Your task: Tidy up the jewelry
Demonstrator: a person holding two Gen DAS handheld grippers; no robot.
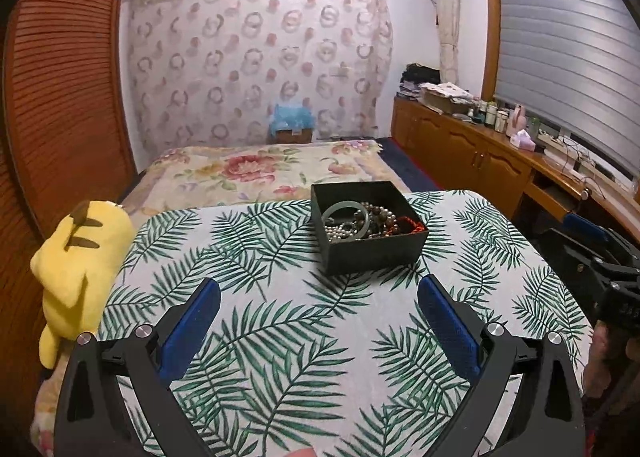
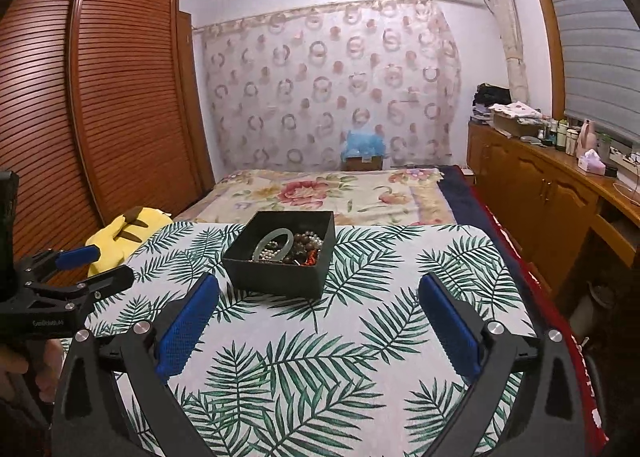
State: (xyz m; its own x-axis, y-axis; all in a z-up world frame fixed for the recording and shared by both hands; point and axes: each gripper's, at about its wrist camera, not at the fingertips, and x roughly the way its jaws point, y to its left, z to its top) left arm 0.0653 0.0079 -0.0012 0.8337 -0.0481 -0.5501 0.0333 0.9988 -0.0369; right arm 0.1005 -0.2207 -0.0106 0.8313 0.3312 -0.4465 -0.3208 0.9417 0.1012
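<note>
While both tools hang low over the near edge of the table (image 2: pixel 400 357), neither one has anything between its blue pads: the left tool (image 1: pixel 319 291) is spread wide and empty, and the right tool (image 2: pixel 319 287) is spread just as wide and just as empty. Bare leaf-print cloth lies between each pair of fingers.

Ahead of them, toward the middle-far part of the table, stands the black box (image 1: pixel 370 231), open-topped and turned a little askew to the table's edges. Seen along the left tool it lies forward and slightly to the right; seen along the right tool the same box (image 2: pixel 280 253) lies forward and slightly to the left. So it sits roughly between the two, and I cannot say which is nearer.

Inside the box the jewelry is heaped together: a pale green bangle (image 1: pixel 347 216) resting on silvery beads toward one side, dark brown beads (image 1: pixel 384 217) in the middle, a red strand (image 1: pixel 412 224) at the other side. The bangle looks the easiest piece to single out.

Beyond the table's left corner a yellow plush toy (image 1: pixel 80 269) slumps; past it lies the bed (image 1: pixel 260 173).
</note>
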